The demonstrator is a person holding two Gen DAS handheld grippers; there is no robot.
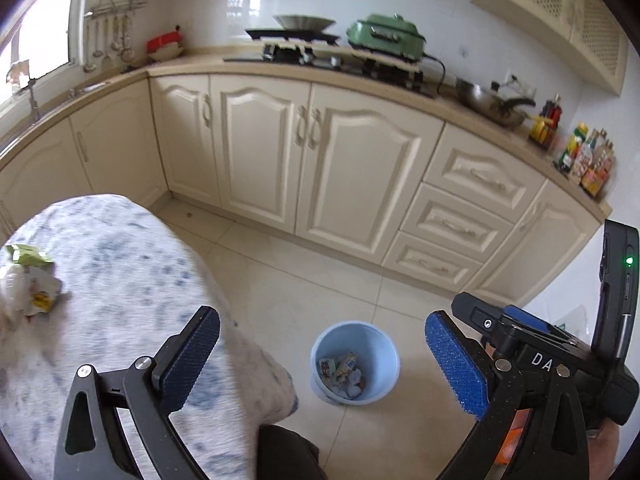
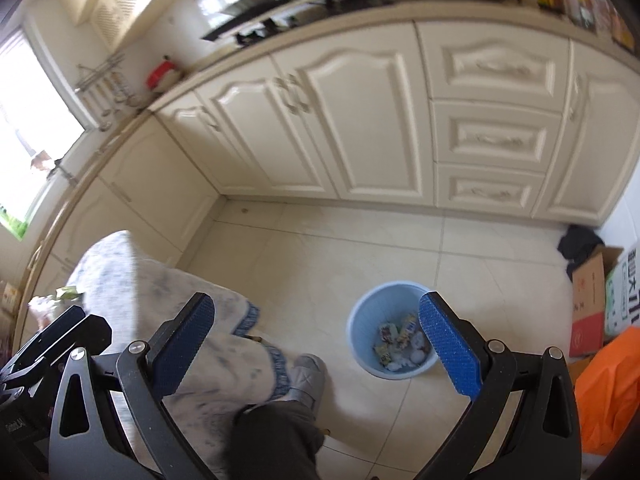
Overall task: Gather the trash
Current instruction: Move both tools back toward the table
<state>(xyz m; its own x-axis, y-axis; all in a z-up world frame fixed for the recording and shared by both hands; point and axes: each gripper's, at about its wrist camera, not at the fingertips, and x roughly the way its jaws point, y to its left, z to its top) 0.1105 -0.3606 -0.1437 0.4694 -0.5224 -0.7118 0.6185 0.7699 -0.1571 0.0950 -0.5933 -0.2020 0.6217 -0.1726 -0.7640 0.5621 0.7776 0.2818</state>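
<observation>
A light blue bin [image 1: 355,360] stands on the tiled floor, holding several wrappers and crumpled bits [image 1: 340,372]. My left gripper [image 1: 324,364] hangs high above it, jaws wide open and empty. The right gripper body [image 1: 560,360] shows at the right of that view. In the right wrist view the bin [image 2: 394,334] lies below my open, empty right gripper [image 2: 316,344], its right pad overlapping the bin's rim. On the cloth-covered table [image 1: 120,280] at the left lie a green packet [image 1: 28,256] and a crumpled wrapper [image 1: 36,292], blurred.
Cream kitchen cabinets [image 1: 320,160] run along the far side, with a stove and green cooker [image 1: 384,36] on the counter. A person's dark trouser leg and grey slipper [image 2: 308,376] stand by the table. Cardboard boxes [image 2: 588,300] and an orange bag [image 2: 612,388] sit at the right.
</observation>
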